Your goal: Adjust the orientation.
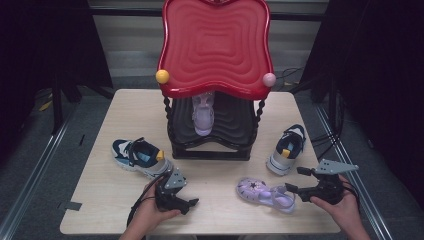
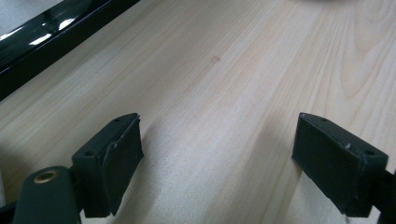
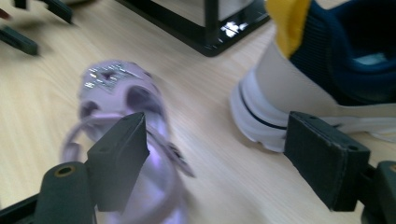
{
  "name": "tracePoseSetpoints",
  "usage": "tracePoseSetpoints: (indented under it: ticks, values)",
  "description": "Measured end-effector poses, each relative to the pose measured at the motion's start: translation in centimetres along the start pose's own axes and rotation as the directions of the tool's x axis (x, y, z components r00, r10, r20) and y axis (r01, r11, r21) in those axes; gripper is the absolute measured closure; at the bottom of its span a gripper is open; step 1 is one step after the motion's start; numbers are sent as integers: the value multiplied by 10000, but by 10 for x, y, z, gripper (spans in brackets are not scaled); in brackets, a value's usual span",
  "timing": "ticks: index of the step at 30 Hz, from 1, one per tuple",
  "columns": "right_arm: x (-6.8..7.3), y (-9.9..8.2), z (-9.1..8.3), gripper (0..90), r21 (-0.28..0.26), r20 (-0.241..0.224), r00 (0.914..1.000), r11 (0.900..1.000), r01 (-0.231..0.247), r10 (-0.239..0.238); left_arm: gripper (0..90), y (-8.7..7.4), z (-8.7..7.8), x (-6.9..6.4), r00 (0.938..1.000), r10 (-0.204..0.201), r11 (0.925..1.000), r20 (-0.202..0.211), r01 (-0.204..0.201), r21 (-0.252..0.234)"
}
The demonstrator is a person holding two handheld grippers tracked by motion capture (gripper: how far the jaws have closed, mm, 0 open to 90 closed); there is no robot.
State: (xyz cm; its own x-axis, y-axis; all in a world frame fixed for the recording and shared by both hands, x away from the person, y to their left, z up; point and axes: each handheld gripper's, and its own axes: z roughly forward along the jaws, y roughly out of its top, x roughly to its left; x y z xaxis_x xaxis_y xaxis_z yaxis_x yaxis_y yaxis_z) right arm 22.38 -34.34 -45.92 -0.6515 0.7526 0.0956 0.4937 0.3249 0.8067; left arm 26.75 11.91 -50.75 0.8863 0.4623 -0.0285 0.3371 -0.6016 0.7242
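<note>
A lilac sandal [image 1: 264, 194] lies on the wooden table [image 1: 215, 170] at the front right; in the right gripper view it [image 3: 116, 93] sits blurred behind the left jaw. My right gripper [image 1: 295, 179] [image 3: 219, 154] is open just right of the sandal's heel, with nothing between its pads. A matching lilac sandal [image 1: 202, 112] stands on the lower shelf of the red shoe rack [image 1: 215, 45]. My left gripper [image 1: 190, 205] [image 2: 217, 154] is open over bare wood near the front edge.
A navy sneaker [image 1: 140, 156] lies left of the rack. Its partner [image 1: 287, 149] [image 3: 327, 70] lies to the right, close behind my right gripper. The rack's black base [image 2: 56, 32] [image 3: 205, 28] stands ahead of both grippers.
</note>
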Motion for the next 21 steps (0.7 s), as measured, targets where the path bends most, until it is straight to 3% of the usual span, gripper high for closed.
tracePoseSetpoints:
  ticks: [10,17,21]
  values:
    - [10,-1,6,303,-110,-825,9959,9993,366,-373,153,0,0,-1,9999,-101,9999,-4,101,-79]
    - [15,-1,15,373,123,-976,9919,9965,825,-809,153,0,0,0,10000,0,10000,1,0,-2]
    - [14,-1,16,385,31,-1030,9915,9968,797,-790,153,0,0,0,10000,-2,10000,-1,2,-3]
